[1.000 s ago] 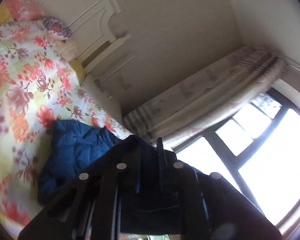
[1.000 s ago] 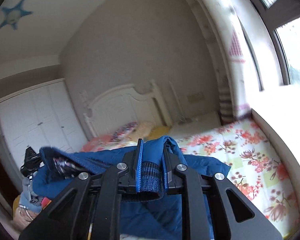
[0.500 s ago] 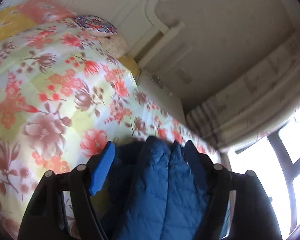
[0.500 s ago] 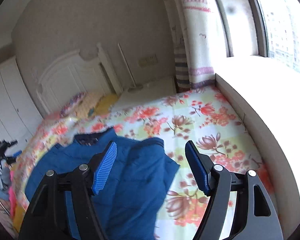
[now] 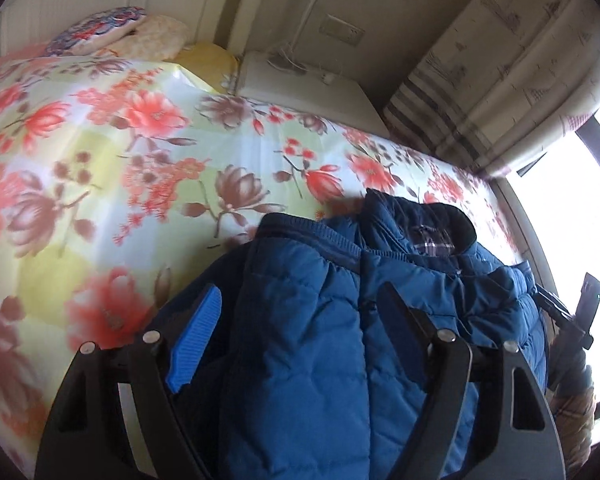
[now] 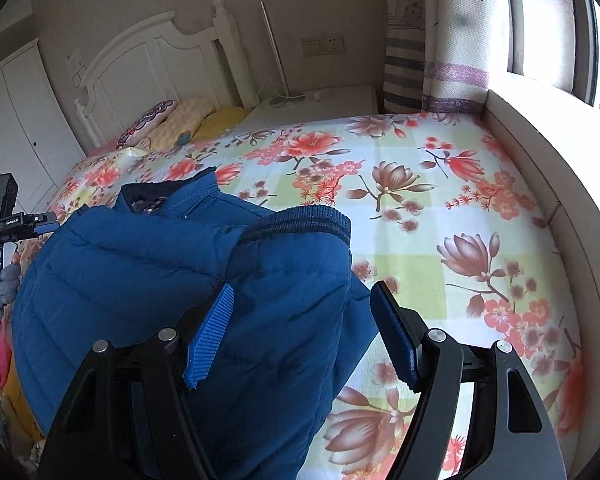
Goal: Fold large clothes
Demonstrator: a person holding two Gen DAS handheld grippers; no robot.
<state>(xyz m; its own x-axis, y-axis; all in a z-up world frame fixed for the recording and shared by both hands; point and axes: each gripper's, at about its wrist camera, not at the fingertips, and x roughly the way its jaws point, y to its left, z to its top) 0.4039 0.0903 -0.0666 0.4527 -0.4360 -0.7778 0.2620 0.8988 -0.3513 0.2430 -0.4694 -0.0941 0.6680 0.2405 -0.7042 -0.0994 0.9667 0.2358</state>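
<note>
Standing apart and still widening, the jaws of the left gripper [image 5: 300, 328] straddle a fold of the blue puffer jacket [image 5: 312, 344] without pressing it. The right gripper [image 6: 302, 330] is spread wide too, its pads clear of the ribbed-cuff sleeve [image 6: 300, 224] between them. The jacket lies bunched on the floral bedspread [image 6: 440, 200], collar toward the pillows [image 6: 180, 120] and white headboard [image 6: 148, 60].
</note>
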